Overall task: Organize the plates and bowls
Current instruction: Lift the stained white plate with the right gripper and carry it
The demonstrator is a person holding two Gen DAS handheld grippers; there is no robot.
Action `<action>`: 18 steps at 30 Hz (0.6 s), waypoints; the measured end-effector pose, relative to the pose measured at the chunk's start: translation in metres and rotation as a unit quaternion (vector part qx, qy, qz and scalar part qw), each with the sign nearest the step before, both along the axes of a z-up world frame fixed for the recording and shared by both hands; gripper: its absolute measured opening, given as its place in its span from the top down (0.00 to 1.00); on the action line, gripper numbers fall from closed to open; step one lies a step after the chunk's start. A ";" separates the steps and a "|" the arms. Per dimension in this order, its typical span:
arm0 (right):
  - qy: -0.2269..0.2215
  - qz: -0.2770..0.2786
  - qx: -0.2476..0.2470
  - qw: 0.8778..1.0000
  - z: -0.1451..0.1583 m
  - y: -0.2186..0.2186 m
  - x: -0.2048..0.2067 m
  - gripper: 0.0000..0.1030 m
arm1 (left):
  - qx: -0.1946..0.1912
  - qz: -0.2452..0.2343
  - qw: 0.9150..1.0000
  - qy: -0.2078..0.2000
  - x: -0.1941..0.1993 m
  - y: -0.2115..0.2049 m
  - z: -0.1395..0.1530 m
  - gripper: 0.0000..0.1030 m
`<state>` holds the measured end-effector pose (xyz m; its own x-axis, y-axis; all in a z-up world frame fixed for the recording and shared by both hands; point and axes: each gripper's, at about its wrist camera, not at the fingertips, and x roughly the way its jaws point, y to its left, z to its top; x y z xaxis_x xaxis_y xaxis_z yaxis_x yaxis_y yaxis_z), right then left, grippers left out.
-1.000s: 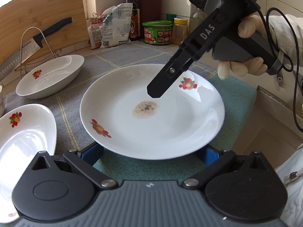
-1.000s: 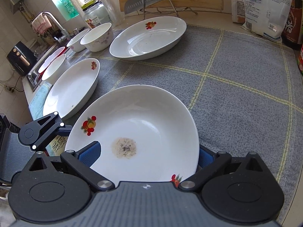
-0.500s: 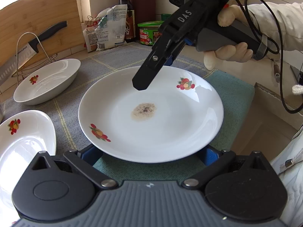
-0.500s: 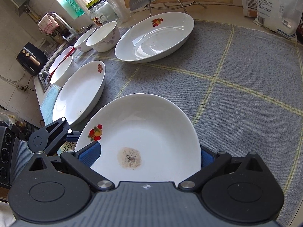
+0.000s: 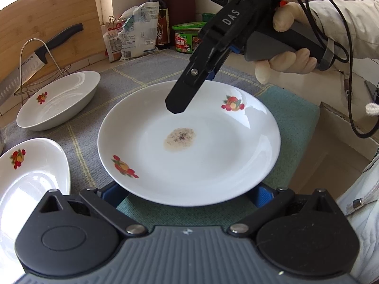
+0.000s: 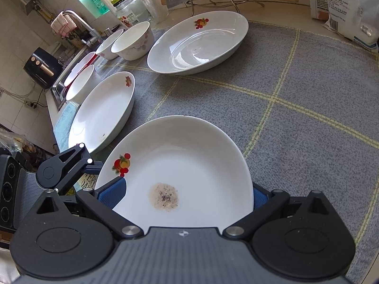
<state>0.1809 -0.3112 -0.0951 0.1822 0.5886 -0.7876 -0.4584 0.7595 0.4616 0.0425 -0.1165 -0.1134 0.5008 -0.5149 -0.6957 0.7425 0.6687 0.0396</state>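
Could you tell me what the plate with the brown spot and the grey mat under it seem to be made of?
The plate looks like glazed white ceramic or porcelain: a glossy surface with soft reflections and printed fruit decals. The mat looks like woven fabric, matte and grainy, with yellow stripes crossing it; the exact fibre cannot be told.

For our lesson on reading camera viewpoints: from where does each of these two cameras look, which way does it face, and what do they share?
Left wrist: rides the left gripper, facing the wooden cutting board; shows the right gripper and gloved hand.
Right wrist: rides the right gripper, facing the sink-side white bowls; shows the left gripper's linkage.
Shared: the stained white fruit-print plate, grey checked mat.
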 end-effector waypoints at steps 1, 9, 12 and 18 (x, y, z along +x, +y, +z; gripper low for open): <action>0.000 -0.001 0.000 1.000 0.000 0.000 0.000 0.00 | 0.001 0.000 1.000 -0.001 0.000 0.000 0.000 0.00; 0.000 -0.001 -0.007 1.000 0.003 -0.002 -0.001 0.00 | 0.005 -0.001 1.000 0.003 0.001 -0.003 0.003 0.01; -0.003 -0.003 -0.004 1.000 0.006 -0.005 -0.001 0.00 | 0.006 -0.004 1.000 0.002 0.003 -0.003 0.005 0.01; -0.014 -0.009 -0.004 1.000 0.015 -0.014 0.002 0.00 | 0.007 -0.012 1.000 -0.003 0.011 -0.007 0.012 0.01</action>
<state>0.1826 -0.3256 -0.0804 0.2149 0.5784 -0.7869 -0.4577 0.7714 0.4420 0.0538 -0.1236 -0.1011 0.4921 -0.5176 -0.6999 0.7581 0.6500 0.0523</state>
